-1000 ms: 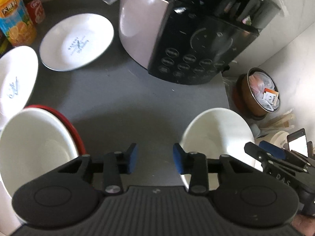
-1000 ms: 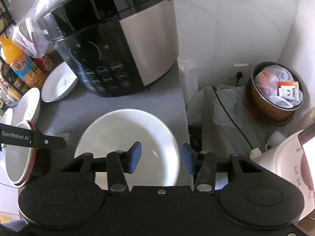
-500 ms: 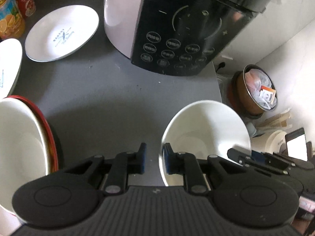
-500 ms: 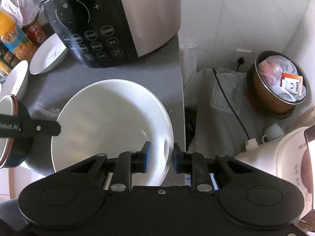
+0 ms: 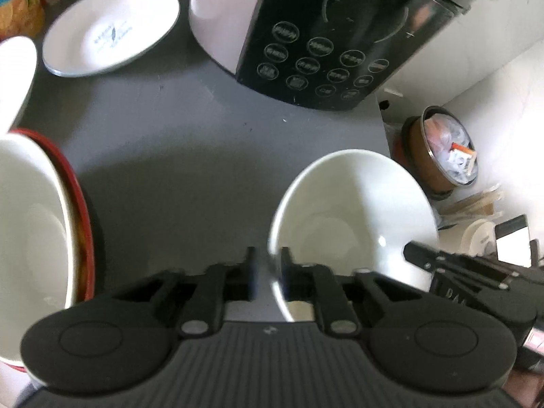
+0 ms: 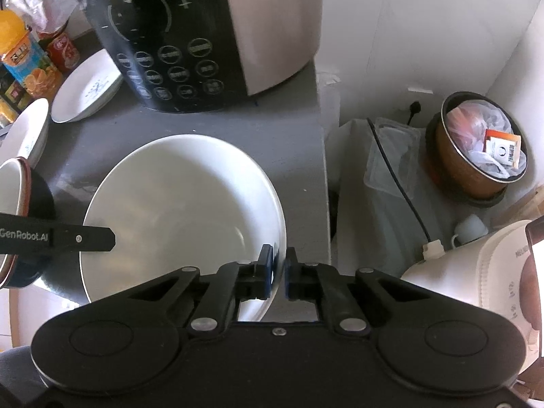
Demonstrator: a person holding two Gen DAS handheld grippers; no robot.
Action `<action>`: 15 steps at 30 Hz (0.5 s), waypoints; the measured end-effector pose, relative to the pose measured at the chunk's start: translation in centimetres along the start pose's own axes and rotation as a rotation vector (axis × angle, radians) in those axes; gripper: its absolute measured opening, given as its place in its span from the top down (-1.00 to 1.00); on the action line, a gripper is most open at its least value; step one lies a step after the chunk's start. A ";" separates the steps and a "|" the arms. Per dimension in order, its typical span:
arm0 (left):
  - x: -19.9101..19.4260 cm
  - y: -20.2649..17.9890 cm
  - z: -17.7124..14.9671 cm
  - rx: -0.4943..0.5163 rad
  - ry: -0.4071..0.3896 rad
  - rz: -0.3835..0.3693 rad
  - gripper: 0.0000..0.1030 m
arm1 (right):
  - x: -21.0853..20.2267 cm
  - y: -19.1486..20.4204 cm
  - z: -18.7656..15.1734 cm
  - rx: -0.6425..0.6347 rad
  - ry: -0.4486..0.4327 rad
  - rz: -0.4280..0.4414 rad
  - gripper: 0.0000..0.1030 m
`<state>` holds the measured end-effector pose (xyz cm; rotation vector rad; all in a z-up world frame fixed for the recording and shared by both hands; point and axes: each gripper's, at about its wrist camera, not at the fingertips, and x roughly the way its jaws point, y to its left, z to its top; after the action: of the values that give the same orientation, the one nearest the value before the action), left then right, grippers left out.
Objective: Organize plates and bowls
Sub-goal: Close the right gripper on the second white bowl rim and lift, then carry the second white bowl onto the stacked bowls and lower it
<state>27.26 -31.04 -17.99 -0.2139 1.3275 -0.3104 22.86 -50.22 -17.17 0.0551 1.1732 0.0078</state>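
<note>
A wide white bowl (image 5: 353, 224) (image 6: 180, 217) sits on the grey counter (image 5: 190, 156) near its right edge. My left gripper (image 5: 268, 272) has its jaws closing tight on the bowl's left rim, one pad inside and one outside. At the opposite side my right gripper (image 6: 278, 272) is closing the same way on the right rim. Each gripper shows in the other's view: the left gripper (image 6: 54, 238) and the right gripper (image 5: 459, 272). A second white bowl (image 5: 30, 244) is nested in a red-rimmed bowl (image 5: 81, 224) at the left.
Two white plates (image 5: 112, 30) (image 5: 17, 68) lie at the back left beside a juice bottle (image 6: 23, 54). A big black and pink cooker (image 5: 326, 34) stands behind the bowl. Past the counter's right edge are a brown bin (image 6: 482, 149), a cable and a white kettle (image 6: 476, 272).
Both grippers came down and forward onto the white bowl, and their jaws went from wide apart to pinched on its opposite rims.
</note>
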 end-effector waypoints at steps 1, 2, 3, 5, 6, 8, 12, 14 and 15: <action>-0.1 0.2 0.0 -0.007 -0.001 0.002 0.91 | -0.1 0.2 0.0 -0.003 -0.004 0.004 0.86; -0.2 0.3 0.0 -0.008 0.000 0.007 0.92 | -0.2 0.4 0.1 -0.006 -0.009 0.009 0.86; -0.3 0.5 0.0 -0.011 -0.003 0.010 0.92 | -0.5 0.6 0.1 -0.009 -0.018 0.013 0.86; -0.8 0.7 0.0 -0.007 -0.017 0.013 0.92 | -1.0 0.9 0.3 -0.012 -0.033 0.011 0.86; -1.1 0.8 0.1 -0.005 -0.023 0.014 0.92 | -1.1 1.0 0.4 -0.011 -0.038 0.012 0.86; -1.8 0.7 0.3 0.001 -0.041 0.013 0.92 | -1.5 1.2 0.8 -0.003 -0.044 0.021 0.86; -3.3 0.9 0.9 0.000 -0.069 0.018 0.92 | -3.0 1.9 1.8 0.017 -0.052 0.063 0.86; -4.2 1.6 1.2 -0.016 -0.076 0.014 0.92 | -3.7 2.8 2.1 -0.009 -0.062 0.061 0.86; -4.7 2.0 1.3 -0.026 -0.078 0.003 0.92 | -4.1 3.3 2.4 -0.020 -0.065 0.067 0.86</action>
<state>27.74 -27.63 -14.02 -0.2434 1.2551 -0.2794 23.58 -47.16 -12.34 0.0766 1.1057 0.0767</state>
